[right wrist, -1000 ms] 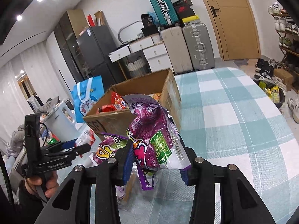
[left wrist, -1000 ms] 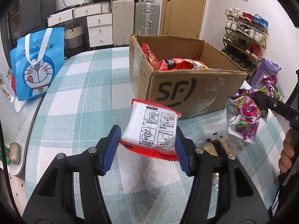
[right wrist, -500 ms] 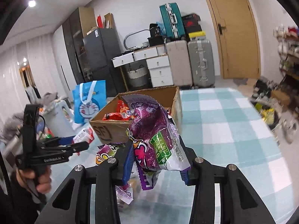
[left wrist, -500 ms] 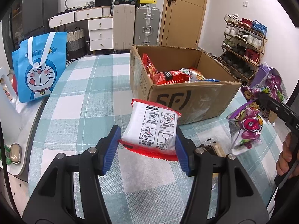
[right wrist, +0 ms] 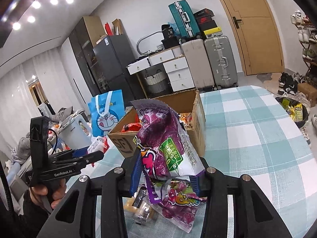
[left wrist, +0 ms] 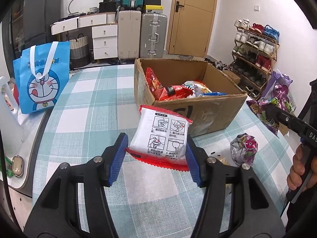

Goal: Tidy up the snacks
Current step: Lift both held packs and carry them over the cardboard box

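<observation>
My left gripper (left wrist: 155,161) is shut on a white snack packet with red edges (left wrist: 160,136) and holds it above the checked table, just in front of the open cardboard box (left wrist: 208,113) that holds several red and blue snack bags. My right gripper (right wrist: 167,174) is shut on a purple snack bag (right wrist: 164,146), held in the air right of the box (right wrist: 195,127). It shows at the right in the left wrist view (left wrist: 277,97). Another purple bag (right wrist: 178,204) and a crumpled packet (left wrist: 244,148) lie on the table below.
A blue Doraemon bag (left wrist: 42,79) stands at the table's left edge beside a white appliance (right wrist: 74,132). A small clear packet (right wrist: 141,208) lies under the right gripper. Suitcases, drawers, a fridge and a shoe rack (left wrist: 255,47) stand beyond the table (right wrist: 257,138).
Both grippers have risen with their packets, and the box now shows more of its inside. The right gripper's purple bag has lifted off the table, leaving a crumpled packet below.
</observation>
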Tool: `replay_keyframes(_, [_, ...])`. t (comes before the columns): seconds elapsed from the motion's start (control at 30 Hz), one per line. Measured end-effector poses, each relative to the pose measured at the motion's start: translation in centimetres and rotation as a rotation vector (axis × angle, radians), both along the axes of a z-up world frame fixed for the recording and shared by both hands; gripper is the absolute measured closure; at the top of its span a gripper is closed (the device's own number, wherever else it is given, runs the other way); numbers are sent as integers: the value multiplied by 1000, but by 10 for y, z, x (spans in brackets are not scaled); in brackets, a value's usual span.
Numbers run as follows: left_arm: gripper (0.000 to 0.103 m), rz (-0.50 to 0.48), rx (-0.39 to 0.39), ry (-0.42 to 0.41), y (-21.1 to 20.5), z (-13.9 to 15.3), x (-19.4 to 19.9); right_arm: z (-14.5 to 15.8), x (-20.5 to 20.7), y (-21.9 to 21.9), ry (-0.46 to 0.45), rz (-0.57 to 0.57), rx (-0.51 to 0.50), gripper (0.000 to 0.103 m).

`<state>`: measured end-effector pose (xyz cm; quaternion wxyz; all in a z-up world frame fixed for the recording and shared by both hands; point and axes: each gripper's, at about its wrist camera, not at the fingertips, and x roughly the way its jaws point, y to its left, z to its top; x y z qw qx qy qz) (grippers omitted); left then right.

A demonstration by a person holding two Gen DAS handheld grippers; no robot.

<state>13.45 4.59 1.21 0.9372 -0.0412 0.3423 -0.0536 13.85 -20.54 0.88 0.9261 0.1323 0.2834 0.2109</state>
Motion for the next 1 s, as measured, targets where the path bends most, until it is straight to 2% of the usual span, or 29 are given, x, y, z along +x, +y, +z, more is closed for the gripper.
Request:
replay_keyframes(0.5, [49, -14, 12, -62, -16, 27, -4, 4, 9, 2, -19, 7, -11, 62])
replay_keyframes(1.0, [49, -22, 18, -86, -36, 43, 31, 13, 29, 9, 3, 22, -8, 62])
